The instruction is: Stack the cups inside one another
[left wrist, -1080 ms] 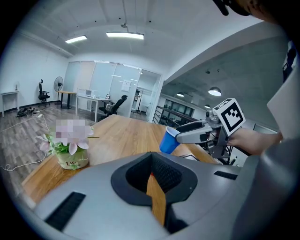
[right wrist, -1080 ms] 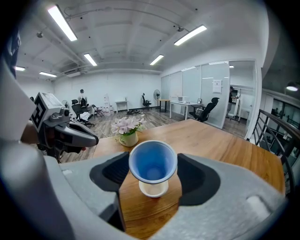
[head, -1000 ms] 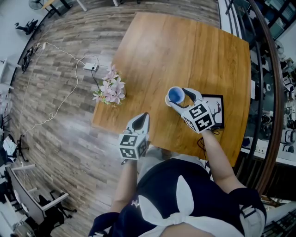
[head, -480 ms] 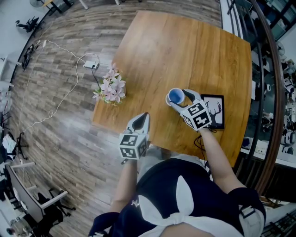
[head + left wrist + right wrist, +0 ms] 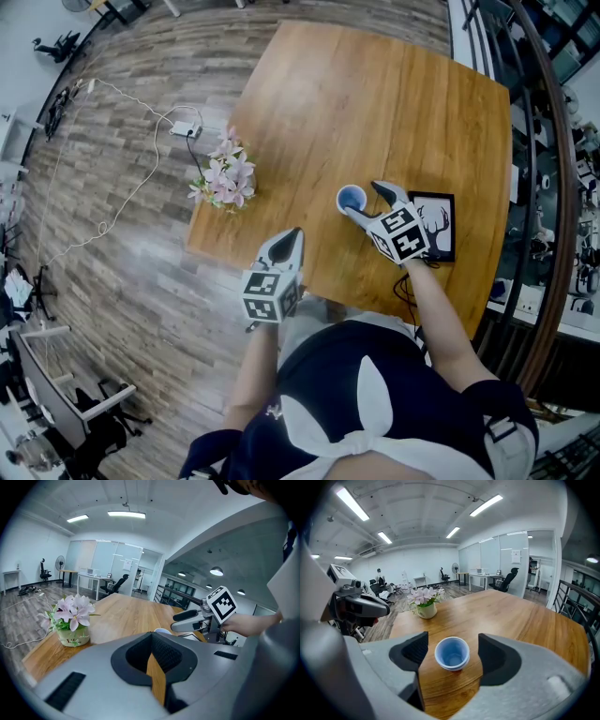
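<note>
In the head view, the blue cups [image 5: 352, 198] stand upright on the table [image 5: 375, 103], toward its near right part, with the right gripper [image 5: 364, 202] around them, one jaw on each side. A framed deer print [image 5: 435, 225] lies just right of that gripper, and the flowers [image 5: 223, 178] sit at the left edge, well apart from the cups. The left gripper [image 5: 289, 240] hangs at the near edge, away from the cups. In the left gripper view, the left gripper [image 5: 153, 644] has its jaws drawn together, only a thin strip of table [image 5: 126, 616] showing between them and nothing held; beyond are the flowers [image 5: 72, 617], a cup rim [image 5: 162, 631] and the right gripper [image 5: 191, 618]. In the right gripper view, the right gripper [image 5: 453, 644] is spread wide, and the cups [image 5: 452, 655], nested with a doubled rim, stand on the table [image 5: 511, 616] between the pads without touching either.
</note>
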A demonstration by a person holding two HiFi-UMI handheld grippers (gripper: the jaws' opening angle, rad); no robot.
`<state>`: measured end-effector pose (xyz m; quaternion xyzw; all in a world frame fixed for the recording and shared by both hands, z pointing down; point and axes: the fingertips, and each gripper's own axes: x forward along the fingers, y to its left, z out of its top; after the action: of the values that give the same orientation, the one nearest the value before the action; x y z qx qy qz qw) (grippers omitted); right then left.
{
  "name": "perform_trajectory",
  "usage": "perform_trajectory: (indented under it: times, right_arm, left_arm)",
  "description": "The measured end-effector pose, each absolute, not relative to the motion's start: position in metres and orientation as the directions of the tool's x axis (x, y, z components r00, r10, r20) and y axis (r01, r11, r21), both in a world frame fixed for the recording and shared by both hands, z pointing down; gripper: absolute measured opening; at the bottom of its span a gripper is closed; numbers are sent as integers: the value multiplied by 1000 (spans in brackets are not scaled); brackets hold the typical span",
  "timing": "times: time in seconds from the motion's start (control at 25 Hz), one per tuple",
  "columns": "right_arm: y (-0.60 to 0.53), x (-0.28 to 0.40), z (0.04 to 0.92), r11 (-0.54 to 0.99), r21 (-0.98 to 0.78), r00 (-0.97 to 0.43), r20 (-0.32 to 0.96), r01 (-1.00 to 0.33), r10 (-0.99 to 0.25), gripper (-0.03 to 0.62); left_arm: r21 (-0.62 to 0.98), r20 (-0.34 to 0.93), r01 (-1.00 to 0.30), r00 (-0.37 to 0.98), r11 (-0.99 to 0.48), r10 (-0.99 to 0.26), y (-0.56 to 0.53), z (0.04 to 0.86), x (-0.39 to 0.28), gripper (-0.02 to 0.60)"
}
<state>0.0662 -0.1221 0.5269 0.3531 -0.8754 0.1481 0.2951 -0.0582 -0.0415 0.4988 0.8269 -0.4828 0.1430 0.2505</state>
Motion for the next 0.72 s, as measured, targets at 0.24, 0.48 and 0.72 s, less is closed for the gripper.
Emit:
perform_trajectory:
  times: [0.24,0.48,0.72]
  right_arm:
    - [-129,67,514,691,-38,-587,563,-722,-582,330]
    - [-136,71,479,653,-82,-618,430,-753,-658,314]
    - [-139,88,454,599,-57,-577,355,-799,-735,98]
  left_arm:
    - [275,479,-870,493,-409,-727,-43,500,-59,17]
    - [274,479,-871,492,-409,-727,-43,500,-59,17]
    - [270,471,-874,487,-405,-735,-45,495,-58,17]
